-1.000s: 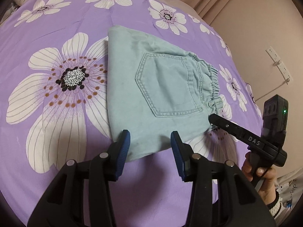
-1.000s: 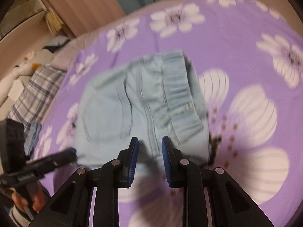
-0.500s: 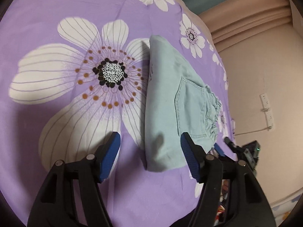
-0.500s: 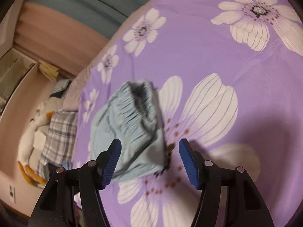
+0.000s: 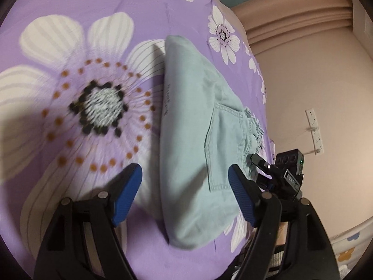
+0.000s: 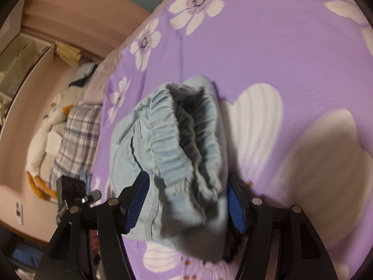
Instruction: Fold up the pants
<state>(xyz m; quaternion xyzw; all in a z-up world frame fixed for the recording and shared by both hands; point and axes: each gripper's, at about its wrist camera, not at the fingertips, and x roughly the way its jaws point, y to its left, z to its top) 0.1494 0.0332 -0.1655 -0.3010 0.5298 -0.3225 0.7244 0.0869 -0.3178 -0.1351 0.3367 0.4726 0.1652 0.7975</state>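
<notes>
On the purple flowered bedsheet [image 5: 70,4] lie the folded light-blue pants [image 5: 186,140], back pocket up. Left gripper [image 5: 184,191] straddles their folded edge, jaws opening, pads clear of the cloth. Right gripper [image 6: 186,200] stands wide around the elastic waistband [image 6: 172,144]; whether its pads press is unclear.

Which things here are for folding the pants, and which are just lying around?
For the job:
folded pants
left tool, jaws opening
right tool
purple flowered bedspread

Just lying about:
plaid cloth
stuffed duck toy
wall sockets
</notes>
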